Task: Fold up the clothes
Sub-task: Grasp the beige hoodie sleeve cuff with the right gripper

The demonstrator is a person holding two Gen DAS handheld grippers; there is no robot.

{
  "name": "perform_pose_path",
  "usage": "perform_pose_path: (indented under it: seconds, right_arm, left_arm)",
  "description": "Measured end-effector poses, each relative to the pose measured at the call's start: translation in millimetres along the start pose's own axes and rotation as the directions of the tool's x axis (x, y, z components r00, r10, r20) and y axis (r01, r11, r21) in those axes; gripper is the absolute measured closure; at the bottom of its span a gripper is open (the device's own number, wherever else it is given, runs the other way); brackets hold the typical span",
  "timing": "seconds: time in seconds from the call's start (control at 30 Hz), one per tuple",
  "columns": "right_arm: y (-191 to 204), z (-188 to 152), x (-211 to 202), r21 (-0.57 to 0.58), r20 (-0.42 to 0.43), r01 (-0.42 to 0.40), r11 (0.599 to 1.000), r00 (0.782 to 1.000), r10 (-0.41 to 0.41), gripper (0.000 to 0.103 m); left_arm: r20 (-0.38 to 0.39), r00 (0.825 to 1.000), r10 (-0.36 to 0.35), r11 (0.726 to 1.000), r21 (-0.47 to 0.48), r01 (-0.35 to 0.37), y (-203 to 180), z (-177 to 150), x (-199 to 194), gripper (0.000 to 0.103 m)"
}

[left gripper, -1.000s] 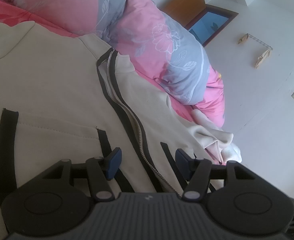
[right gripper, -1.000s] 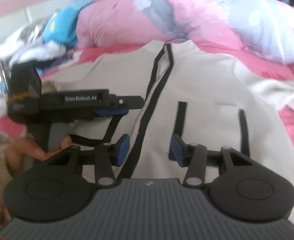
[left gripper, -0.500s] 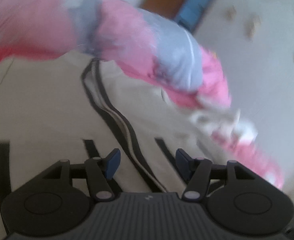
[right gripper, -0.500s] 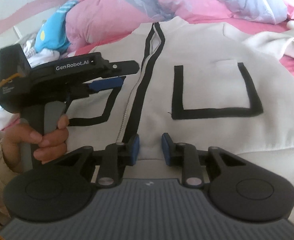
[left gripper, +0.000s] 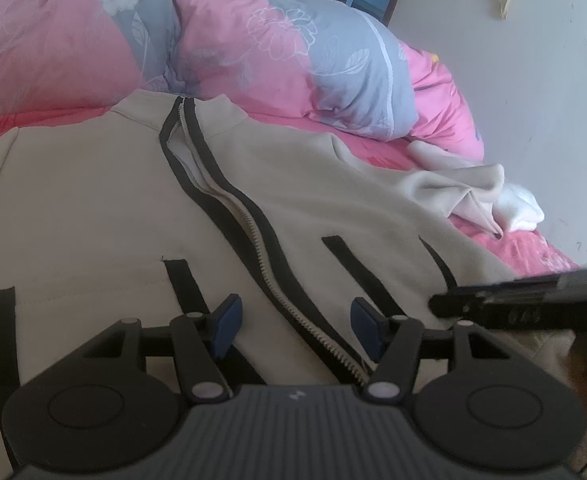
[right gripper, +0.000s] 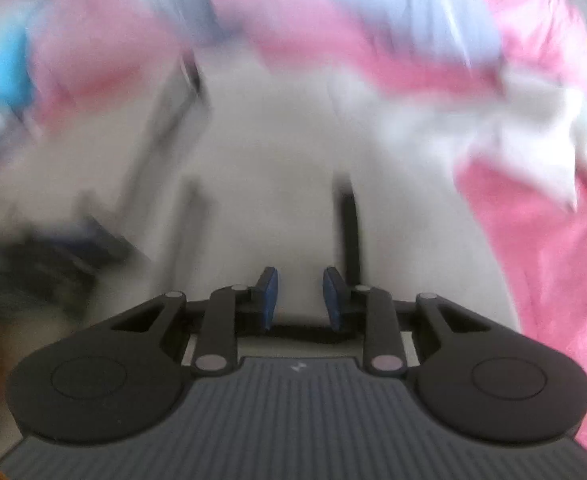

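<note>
on the pink bed (left gripper: pixel 533 252) a beige zip jacket (left gripper: pixel 93 200) lies spread flat, front up, its collar toward the pink and grey floral duvet (left gripper: pixel 253 40). the left claw (left gripper: pixel 295 330) hovers over the zipper (left gripper: pixel 261 256) with its blue pads wide apart, holding nothing. the right claw (right gripper: pixel 299 298), in a badly blurred view, shows a narrow gap over the jacket's lower edge; whether it pinches fabric i cannot tell.

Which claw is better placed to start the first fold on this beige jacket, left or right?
Probably the right claw: it sits over the beige jacket on the side where the bunched sleeve lies, so it could bring that in. The left claw straddles the zipper, mid-body, open.
</note>
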State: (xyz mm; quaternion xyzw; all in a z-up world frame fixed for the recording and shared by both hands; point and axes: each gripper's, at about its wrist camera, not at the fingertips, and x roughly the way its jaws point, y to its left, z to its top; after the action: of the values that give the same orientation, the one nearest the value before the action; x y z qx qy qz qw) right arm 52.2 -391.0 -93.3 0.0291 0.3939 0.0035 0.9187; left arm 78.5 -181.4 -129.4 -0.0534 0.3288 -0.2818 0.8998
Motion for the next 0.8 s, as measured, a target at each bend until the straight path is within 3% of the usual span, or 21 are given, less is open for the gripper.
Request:
perform_pose_path:
  seconds: [0.1, 0.23, 0.3, 0.37, 0.43, 0.47, 0.53, 0.63, 0.73, 0.8]
  right_arm:
    - [-2, 21, 3, -0.013, -0.049, -0.018, 1.0, 0.999, 0.018, 0.079]
    - [12, 68, 3, -0.149, 0.075, 0.008, 0.989, 0.997, 0.003, 0.079]
    - [19, 80, 28, -0.218, 0.114, 0.019, 0.976, 0.994, 0.006, 0.08]
    - [20, 81, 72, -0.261, 0.06, 0.034, 0.965, 0.998, -0.019, 0.08]
    - [16, 77, 110, -0.26, -0.032, 0.027, 0.965, 0.999, -0.037, 0.08]
    - [15, 83, 109, -0.258, -0.034, 0.021, 0.966, 0.999, -0.031, 0.08]
    - [11, 101, 99, -0.206, -0.018, 0.008, 0.979, 1.0, -0.012, 0.082]
    - [9, 132, 90, -0.184, 0.082, 0.014, 0.983, 0.997, 0.001, 0.082]
    - [1, 158, 119, -0.148, 0.134, 0.024, 0.989, 0.991, -0.004, 0.082]
    - [-7, 164, 160, -0.102, 0.107, 0.063, 0.993, 0.993, -0.052, 0.082]
  left_arm:
    - [0.003, 1.0, -0.01, 1.0, -0.011, 0.01, 3, 0, 1, 0.041]
    - [0.009, 1.0, -0.008, 1.0, -0.006, 0.008, 2, -1, 1, 0.041]
    - [0.009, 1.0, -0.007, 1.0, -0.004, 0.007, 2, -1, 1, 0.041]
    - [0.005, 1.0, -0.002, 1.0, 0.002, 0.002, 1, 0, 2, 0.041]
    - [0.004, 1.0, 0.001, 1.0, 0.007, -0.001, 0, 0, 2, 0.041]
    - [0.005, 1.0, 0.002, 1.0, 0.008, -0.002, 0, 0, 2, 0.041]
    - [0.006, 1.0, 0.003, 1.0, 0.01, -0.003, -1, 0, 2, 0.041]
    - [0.009, 1.0, 0.001, 1.0, 0.009, -0.001, -1, 0, 1, 0.041]
    - [0.013, 1.0, -0.011, 1.0, -0.005, 0.011, 2, 0, 1, 0.041]
    - [0.014, 1.0, -0.016, 1.0, -0.01, 0.016, 3, 0, 1, 0.041]
